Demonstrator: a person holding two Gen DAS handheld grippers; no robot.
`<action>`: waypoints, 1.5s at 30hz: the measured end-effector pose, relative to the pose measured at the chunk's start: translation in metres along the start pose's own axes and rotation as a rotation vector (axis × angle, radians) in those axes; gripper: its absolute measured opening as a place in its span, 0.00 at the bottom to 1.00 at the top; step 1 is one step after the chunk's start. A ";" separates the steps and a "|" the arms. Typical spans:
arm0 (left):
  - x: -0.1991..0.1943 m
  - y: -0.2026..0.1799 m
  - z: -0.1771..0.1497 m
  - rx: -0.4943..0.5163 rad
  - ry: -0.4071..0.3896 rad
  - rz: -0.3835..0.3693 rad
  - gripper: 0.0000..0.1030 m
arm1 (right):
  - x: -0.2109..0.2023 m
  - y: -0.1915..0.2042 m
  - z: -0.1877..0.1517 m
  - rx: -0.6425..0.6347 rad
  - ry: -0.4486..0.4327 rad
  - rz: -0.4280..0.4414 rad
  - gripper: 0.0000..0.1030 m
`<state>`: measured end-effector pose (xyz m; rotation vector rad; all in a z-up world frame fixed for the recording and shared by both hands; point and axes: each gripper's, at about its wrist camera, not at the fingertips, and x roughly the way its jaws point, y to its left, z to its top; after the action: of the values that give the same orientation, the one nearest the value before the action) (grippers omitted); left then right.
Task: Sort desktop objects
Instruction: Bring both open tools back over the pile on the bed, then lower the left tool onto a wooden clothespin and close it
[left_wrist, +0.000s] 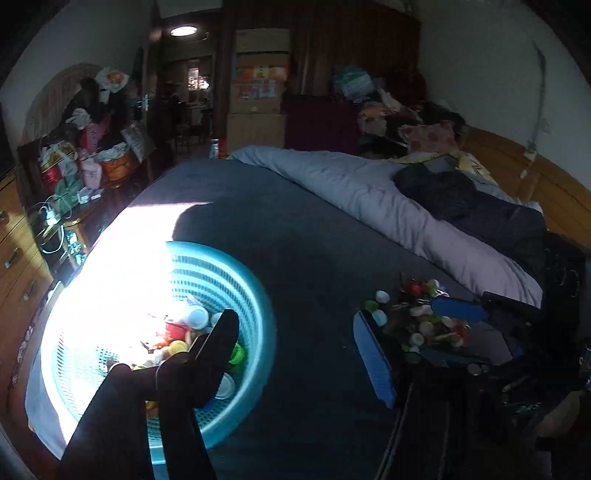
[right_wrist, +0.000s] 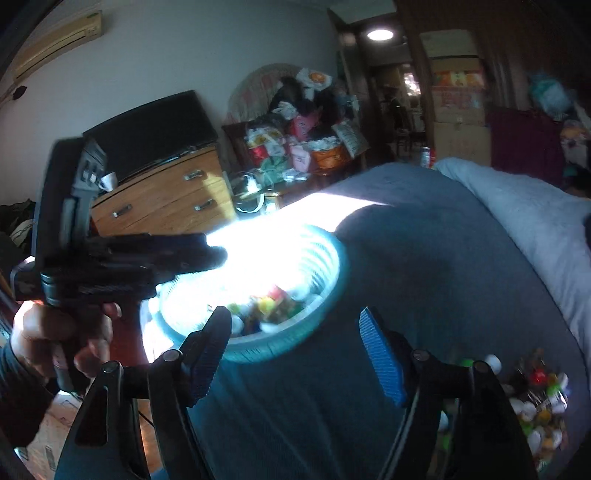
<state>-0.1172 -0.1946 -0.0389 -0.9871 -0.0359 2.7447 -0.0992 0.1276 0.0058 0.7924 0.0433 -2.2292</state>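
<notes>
A round teal mesh basket (left_wrist: 236, 280) lies on the dark blue bed cover and holds several small caps and toy pieces; it also shows in the right wrist view (right_wrist: 325, 295). A pile of small colourful objects (left_wrist: 424, 317) lies to its right, also seen low right in the right wrist view (right_wrist: 539, 402). My left gripper (left_wrist: 295, 354) is open and empty, one finger over the basket, the other beside the pile. My right gripper (right_wrist: 295, 362) is open and empty above the cover, between basket and pile. The left gripper's body (right_wrist: 110, 258) and hand show at left.
A grey quilt (left_wrist: 369, 192) and dark clothes (left_wrist: 461, 199) lie on the bed's far side. A wooden drawer chest (right_wrist: 166, 199) and a cluttered stand with bags (right_wrist: 303, 144) are to the left. Bright sunlight washes out the basket's left part.
</notes>
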 end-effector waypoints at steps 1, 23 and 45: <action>0.011 -0.017 -0.008 0.019 0.021 -0.032 0.73 | -0.010 -0.018 -0.022 0.042 0.022 -0.040 0.70; 0.201 -0.068 -0.094 -0.034 0.367 0.196 0.74 | -0.112 -0.155 -0.227 0.464 0.119 -0.194 0.72; 0.235 -0.079 -0.083 -0.135 0.414 0.073 0.73 | -0.095 -0.168 -0.248 0.486 0.119 -0.158 0.78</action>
<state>-0.2248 -0.0709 -0.2426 -1.6034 -0.1189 2.5692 -0.0314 0.3744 -0.1765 1.2165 -0.4052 -2.3706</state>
